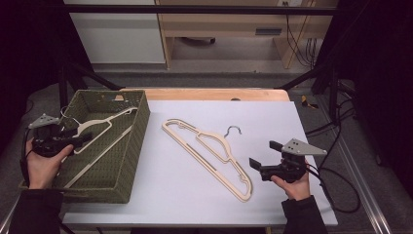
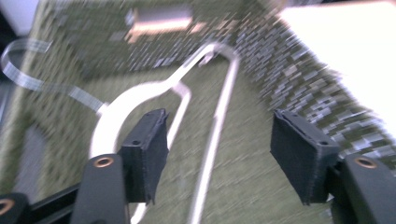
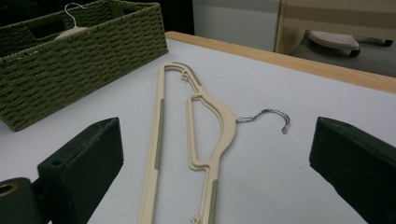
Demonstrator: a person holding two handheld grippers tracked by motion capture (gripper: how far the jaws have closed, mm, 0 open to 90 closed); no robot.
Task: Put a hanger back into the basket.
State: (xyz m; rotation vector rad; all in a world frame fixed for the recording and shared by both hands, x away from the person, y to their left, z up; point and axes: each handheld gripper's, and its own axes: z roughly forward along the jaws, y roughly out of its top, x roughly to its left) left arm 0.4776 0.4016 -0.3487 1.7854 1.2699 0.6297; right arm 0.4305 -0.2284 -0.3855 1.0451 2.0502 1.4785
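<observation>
A white table (image 1: 195, 195) carries a green woven basket (image 1: 139, 141) at its nine o'clock side, and one cream plastic hanger (image 1: 100, 129) lies inside it, propped against the far wall. The left gripper (image 1: 80, 140) hangs above that hanger with its jaws spread and nothing between the pads: released. A second cream hanger (image 1: 214, 156) lies flat on the table near the centre, its metal hook (image 1: 234, 130) pointing toward one o'clock. The right gripper (image 1: 263, 155) waits at four o'clock, jaws wide apart and empty, aimed at it. This hanger is probably light, stiff and thin, with a smooth surface that could slip. The broad neck below the hook, or the long bar's grey rubbery strip (image 3: 161, 133), looks the surest place to pinch.
</observation>
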